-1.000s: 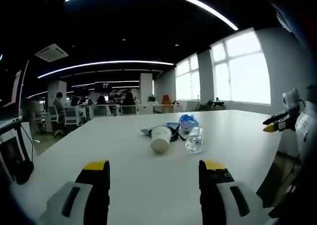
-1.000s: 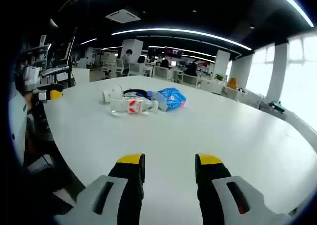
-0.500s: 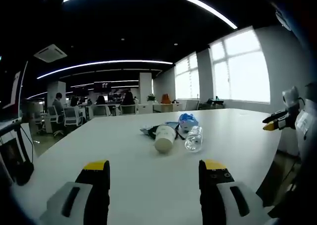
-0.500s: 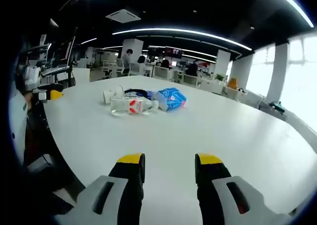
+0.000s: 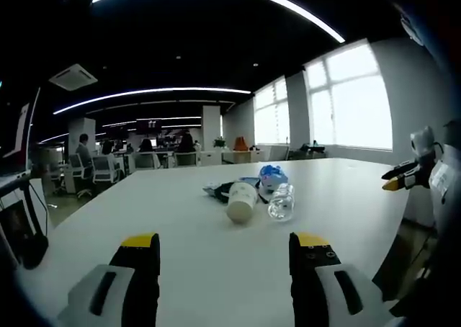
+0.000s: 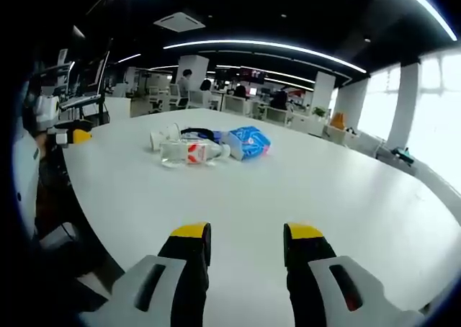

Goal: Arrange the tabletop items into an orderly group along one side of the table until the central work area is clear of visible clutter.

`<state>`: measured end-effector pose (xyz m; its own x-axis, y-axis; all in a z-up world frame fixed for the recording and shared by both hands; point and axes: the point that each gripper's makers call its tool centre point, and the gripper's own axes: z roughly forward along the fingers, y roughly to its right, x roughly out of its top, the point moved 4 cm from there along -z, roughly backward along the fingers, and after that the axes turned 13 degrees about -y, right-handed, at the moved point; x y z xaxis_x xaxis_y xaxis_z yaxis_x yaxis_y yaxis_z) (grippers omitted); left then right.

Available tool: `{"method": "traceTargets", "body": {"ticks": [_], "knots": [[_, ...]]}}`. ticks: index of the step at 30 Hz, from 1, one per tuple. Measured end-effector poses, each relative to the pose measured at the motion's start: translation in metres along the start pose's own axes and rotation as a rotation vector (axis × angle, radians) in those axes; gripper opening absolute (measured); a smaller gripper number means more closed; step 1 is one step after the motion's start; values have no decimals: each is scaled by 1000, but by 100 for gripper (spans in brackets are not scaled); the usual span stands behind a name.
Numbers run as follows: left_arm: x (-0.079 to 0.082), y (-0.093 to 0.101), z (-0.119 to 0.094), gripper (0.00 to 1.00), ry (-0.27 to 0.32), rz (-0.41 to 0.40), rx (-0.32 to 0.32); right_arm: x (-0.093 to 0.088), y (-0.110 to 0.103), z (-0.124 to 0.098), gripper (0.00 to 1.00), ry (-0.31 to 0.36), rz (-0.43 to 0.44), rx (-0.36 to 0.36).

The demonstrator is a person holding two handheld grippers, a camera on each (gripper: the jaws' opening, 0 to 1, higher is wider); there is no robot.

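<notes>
Left tongs (image 5: 224, 251) wide, holding nothing, above bare table (image 5: 194, 226). Ahead, mid-table: paper cup (image 5: 240, 201) lying on side, clear bottle (image 5: 282, 202) lying just beside, blue packet (image 5: 273, 176) behind. Right tongs (image 6: 245, 240) wide also, empty, well apart from same cluster: bottle (image 6: 189, 153), packet (image 6: 248, 142). Risk, my judgement: cup and bottle lie on side, so careless nudge can roll them toward table edge.

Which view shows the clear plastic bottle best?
The right gripper view: the clear plastic bottle lies side-on, its red label readable. The left gripper view shows the bottle end-on beside the paper cup, label hidden.
</notes>
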<state>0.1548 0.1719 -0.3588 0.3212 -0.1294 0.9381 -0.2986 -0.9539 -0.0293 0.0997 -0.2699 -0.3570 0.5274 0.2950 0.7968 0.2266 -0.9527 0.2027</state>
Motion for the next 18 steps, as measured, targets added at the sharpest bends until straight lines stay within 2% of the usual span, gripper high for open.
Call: {"method": "traceTargets", "body": {"ticks": [18], "knots": [[4,6,3,73,8,13,-20,2,-1,0,39,4,-2,2]]}}
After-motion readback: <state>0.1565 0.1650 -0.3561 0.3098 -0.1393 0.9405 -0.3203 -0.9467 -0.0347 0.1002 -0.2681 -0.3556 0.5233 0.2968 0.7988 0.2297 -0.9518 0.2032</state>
